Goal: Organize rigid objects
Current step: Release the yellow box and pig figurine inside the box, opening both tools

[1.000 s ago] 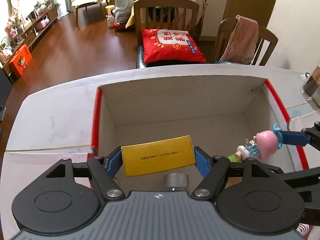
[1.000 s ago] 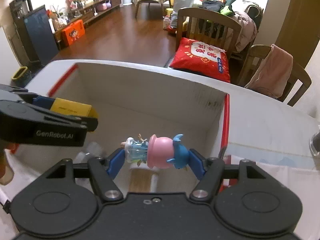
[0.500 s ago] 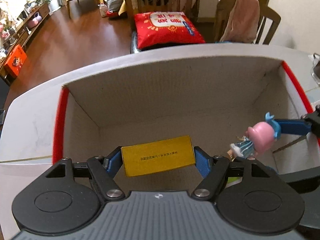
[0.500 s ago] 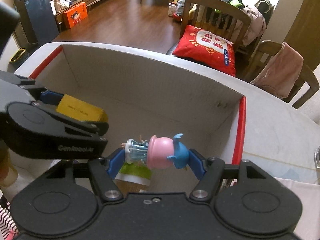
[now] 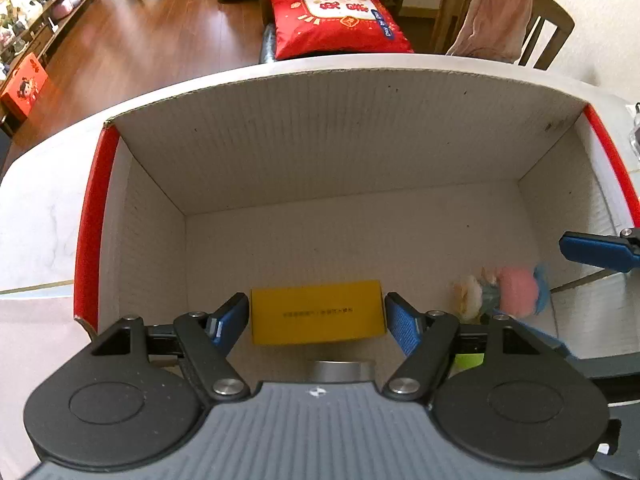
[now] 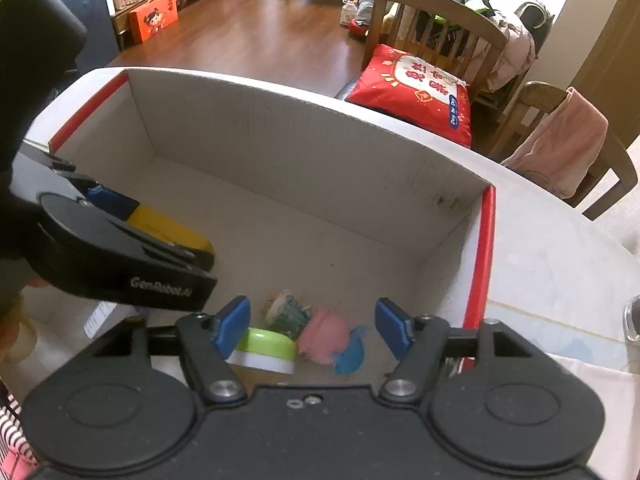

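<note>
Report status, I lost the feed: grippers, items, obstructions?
Left gripper open around yellow box. Right gripper open, pink figurine released, blurred. Both over cardboard box. Nothing obstructing.

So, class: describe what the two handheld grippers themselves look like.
Both the left gripper and right gripper have black bodies with round discs, silver pivot screws and blue finger pads. The left one has a ribbed grey top and white GenRobot.AI lettering on its side.

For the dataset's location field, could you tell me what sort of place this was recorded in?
Most likely a lived-in home, an open dining and living room. Wooden dining chairs stand at the white table, one holding a red cushion, and a low cabinet lines the wood floor.
</note>
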{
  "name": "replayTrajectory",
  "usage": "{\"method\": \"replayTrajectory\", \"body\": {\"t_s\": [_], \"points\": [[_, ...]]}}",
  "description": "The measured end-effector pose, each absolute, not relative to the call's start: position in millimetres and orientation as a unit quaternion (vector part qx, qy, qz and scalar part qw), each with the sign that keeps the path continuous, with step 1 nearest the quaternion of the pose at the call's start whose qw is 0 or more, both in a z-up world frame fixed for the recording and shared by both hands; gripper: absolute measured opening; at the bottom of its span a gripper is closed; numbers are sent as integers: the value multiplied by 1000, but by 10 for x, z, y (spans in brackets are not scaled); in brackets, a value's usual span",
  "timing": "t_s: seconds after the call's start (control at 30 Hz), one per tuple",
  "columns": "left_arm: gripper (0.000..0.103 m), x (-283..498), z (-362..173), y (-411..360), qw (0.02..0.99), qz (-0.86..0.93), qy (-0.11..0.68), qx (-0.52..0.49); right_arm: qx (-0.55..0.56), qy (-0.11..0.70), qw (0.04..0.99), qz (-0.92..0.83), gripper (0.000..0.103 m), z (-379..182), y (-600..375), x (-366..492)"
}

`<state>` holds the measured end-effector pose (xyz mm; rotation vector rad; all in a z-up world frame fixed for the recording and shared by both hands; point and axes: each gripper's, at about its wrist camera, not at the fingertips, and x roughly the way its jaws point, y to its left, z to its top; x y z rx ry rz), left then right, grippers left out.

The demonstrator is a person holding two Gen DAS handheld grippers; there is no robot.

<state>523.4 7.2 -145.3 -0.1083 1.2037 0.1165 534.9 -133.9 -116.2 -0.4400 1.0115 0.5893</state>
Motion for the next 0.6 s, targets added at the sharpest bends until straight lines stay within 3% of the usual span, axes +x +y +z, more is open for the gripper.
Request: {"method": "replayTrajectory", "body": {"t_s": [0.43,0.6], "points": [[75,5134,-1155,48,838,52,540,-62,-193,455,825,273,73,-912,-1467,5250],[75,5035,-972,53,849,52,523,-65,-177,445,834,275,78,-735,-1563,5169]]}}
